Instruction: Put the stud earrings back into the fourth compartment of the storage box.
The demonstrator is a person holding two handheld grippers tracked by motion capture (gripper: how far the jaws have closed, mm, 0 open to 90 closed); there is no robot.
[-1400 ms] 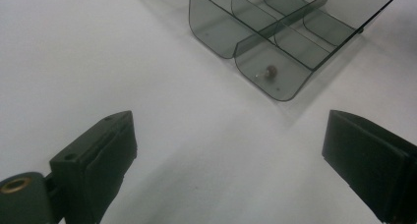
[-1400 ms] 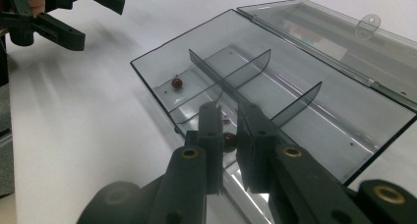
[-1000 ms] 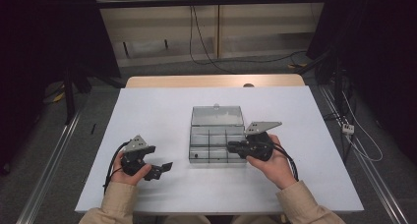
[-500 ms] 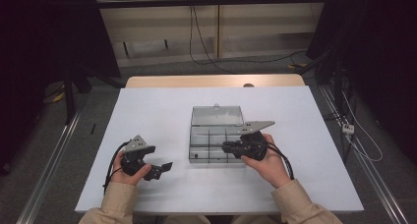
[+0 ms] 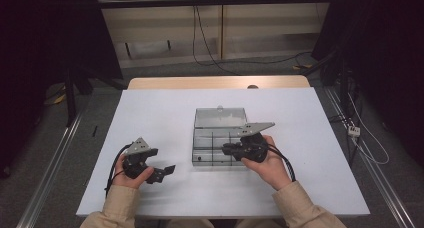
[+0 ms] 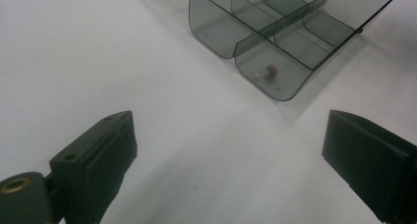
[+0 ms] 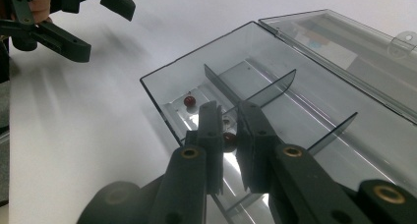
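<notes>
A clear smoky plastic box [image 5: 196,138] with dividers lies in the middle of the white table, its lid [image 5: 220,117] folded back. My right gripper [image 5: 226,149] reaches over the box's front right part. In the right gripper view its jaws [image 7: 228,111] stand close together on a dark red bead [image 7: 229,139] above a compartment. Another dark red bead [image 7: 189,101] lies on the box floor near the corner. My left gripper [image 5: 162,160] rests at the front left, open and holding nothing, well short of the box [image 6: 275,42]. A small bead [image 6: 268,71] sits in its near compartment.
The white table [image 5: 165,113] has bare room to the left of and behind the box. Its front edge runs close to the person's sleeves [image 5: 120,203]. Metal rails and cables lie on the floor at both sides.
The right hand has shifted a little to the left, carrying its gripper further over the box. The left gripper has stayed where it was.
</notes>
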